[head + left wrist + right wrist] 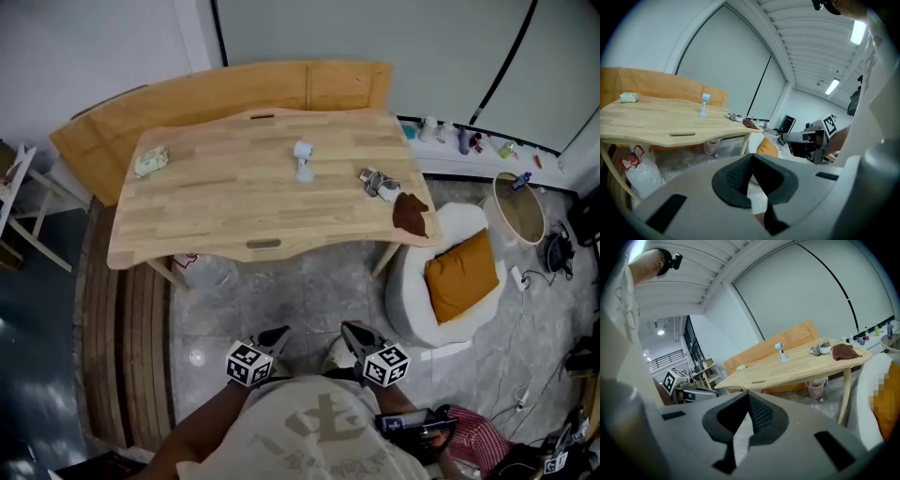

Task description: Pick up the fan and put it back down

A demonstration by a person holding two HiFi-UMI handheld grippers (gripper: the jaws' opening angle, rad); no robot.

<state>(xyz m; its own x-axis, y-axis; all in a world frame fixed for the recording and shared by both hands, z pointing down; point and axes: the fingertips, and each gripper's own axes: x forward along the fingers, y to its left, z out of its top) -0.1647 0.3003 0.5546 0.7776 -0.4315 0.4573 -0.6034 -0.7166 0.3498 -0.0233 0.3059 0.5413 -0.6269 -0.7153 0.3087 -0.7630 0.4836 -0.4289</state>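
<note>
- Pale T-shirt [319, 427] on the person fills the bottom of the head view, and both grippers reach out from it over the grey stone floor [281, 300].
- Left gripper [275, 336] has its jaws pressed together. The left gripper view shows the dark pads meeting at the tip with nothing between them.
- Right gripper [353, 330] is likewise closed on nothing. In its own view the pads touch at the tip [749, 397].
- Both grippers sit side by side, near each other, on the near side of the table and well short of it.
- Each gripper shows in the other's view: the right gripper [787, 137] off to the side, and the left gripper [712, 391] with its marker cube [670, 379].
- The fan [303, 161], small, white and pale blue, stands upright on the wooden table [234, 211], towards its far edge and about midway along. It touches nothing else and is well apart from both grippers.
- Both gripper views show it upright too [704, 104] [780, 351].
- A pale green packet [151, 160] lies near the table's left end.
- A grey and white bundle [378, 182] and a brown cloth [411, 214] lie near the right end, just beside each other.
- A wooden bench [187, 103] stands behind the table.
- A white armchair [412, 300] with an orange cushion [459, 274] sits at the table's right corner.
- Small bottles [459, 139] line the base of the far wall.
</note>
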